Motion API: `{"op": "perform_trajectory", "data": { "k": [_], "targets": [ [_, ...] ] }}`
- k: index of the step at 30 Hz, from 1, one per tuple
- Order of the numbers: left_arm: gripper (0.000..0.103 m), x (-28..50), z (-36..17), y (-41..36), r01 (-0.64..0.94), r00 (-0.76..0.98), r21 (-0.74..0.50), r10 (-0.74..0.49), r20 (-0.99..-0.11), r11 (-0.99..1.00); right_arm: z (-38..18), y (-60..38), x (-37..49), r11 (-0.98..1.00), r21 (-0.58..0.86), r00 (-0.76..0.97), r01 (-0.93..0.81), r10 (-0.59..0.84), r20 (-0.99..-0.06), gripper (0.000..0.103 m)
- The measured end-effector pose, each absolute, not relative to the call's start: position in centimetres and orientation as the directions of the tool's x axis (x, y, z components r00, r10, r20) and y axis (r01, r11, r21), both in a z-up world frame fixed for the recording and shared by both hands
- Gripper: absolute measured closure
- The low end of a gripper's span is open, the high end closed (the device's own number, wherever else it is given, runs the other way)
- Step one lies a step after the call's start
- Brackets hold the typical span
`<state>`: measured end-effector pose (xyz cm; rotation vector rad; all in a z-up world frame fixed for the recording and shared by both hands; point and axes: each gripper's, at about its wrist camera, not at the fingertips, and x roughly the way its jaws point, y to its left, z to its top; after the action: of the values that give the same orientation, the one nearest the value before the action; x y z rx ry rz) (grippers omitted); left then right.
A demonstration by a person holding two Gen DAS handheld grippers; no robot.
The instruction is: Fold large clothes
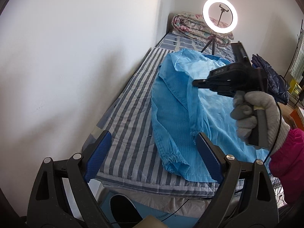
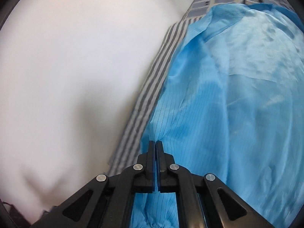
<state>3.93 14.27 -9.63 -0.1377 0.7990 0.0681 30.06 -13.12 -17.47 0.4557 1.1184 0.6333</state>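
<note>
A large light-blue garment lies spread along the striped bed, its elastic sleeve cuff near the bed's front edge. My left gripper hovers over that front edge with its blue pads wide apart and nothing between them; the right pad hangs just above the sleeve. My right gripper, held by a gloved hand, pinches a raised fold of the sleeve near the garment's middle. In the right wrist view the right gripper is shut, with the blue garment gathered into creases at its tips.
A white wall runs close along the bed's left side. At the bed's far end stand a lit ring light on a tripod and a folded floral quilt. A dark blue jacket lies at the right. A pink sleeve is at the right edge.
</note>
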Motion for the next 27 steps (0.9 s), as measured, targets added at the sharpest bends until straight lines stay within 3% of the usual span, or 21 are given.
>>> {"op": "perform_trajectory", "data": {
  "k": [7, 16, 22, 23, 25, 27],
  "targets": [
    [0.011, 4.4, -9.3, 11.7, -0.074, 0.702, -0.069, 0.003, -0.712, 0.995, -17.1, -23.1, 28.0, 0.660, 0.745, 0.417, -0.097, 0.707, -0.571, 0.103],
    [0.011, 6.6, -11.2, 8.9, -0.003, 0.643, -0.062, -0.045, -0.765, 0.998, -24.4, -30.4, 22.3, 0.657, 0.749, 0.350, 0.082, 0.685, -0.639, 0.103],
    [0.011, 8.0, -14.8, 9.0, 0.006, 0.525, -0.144, -0.126, -0.842, 0.990, -25.3, -26.5, 19.8, 0.740, 0.672, 0.235, -0.033, 0.659, -0.714, 0.103],
    [0.012, 8.1, -15.3, 9.2, 0.000, 0.512, -0.156, -0.134, -0.848, 0.988, -25.0, -25.8, 19.7, 0.778, 0.624, 0.230, -0.066, 0.621, -0.749, 0.103],
    [0.027, 8.6, -16.3, 9.6, -0.017, 0.487, -0.184, -0.153, -0.860, 0.983, -24.5, -25.3, 20.0, 0.791, 0.604, 0.232, -0.103, 0.609, -0.758, 0.103],
    [0.036, 9.5, -17.0, 9.8, -0.029, 0.474, -0.219, -0.180, -0.862, 0.975, -23.6, -25.0, 19.3, 0.786, 0.607, 0.227, -0.120, 0.617, -0.754, 0.103]
  ]
}}
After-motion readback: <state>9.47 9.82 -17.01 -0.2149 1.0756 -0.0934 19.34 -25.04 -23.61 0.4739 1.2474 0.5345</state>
